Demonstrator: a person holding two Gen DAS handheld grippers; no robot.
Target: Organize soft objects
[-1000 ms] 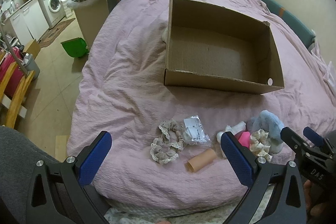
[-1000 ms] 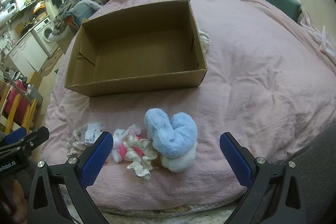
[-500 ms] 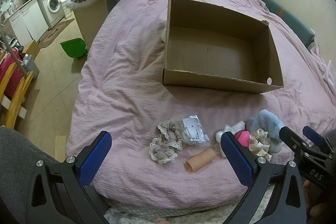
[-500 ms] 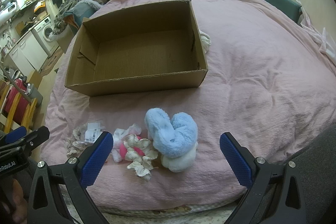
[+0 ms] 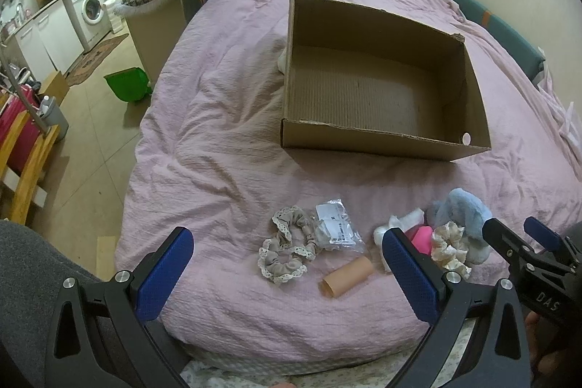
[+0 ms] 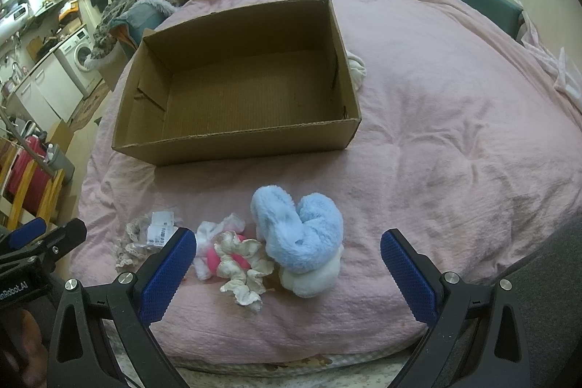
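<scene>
Both grippers wide and empty, nothing boxed yet.

I hold the left gripper and right gripper spread apart, short of the cardboard box; the blue fluffy item lies just before it, light and squashy, so I'd pinch its thick middle.

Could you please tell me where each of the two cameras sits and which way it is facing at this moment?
Left wrist: on the left claw, looking forward over the bed's foot at the cardboard box; its own open blue fingers and the right claw show.
Right wrist: on the right claw, facing the same box from further right; its open fingers and the left claw show.
Shared: box, blue fluffy toy, cream scrunchie, pink blanket.
</scene>
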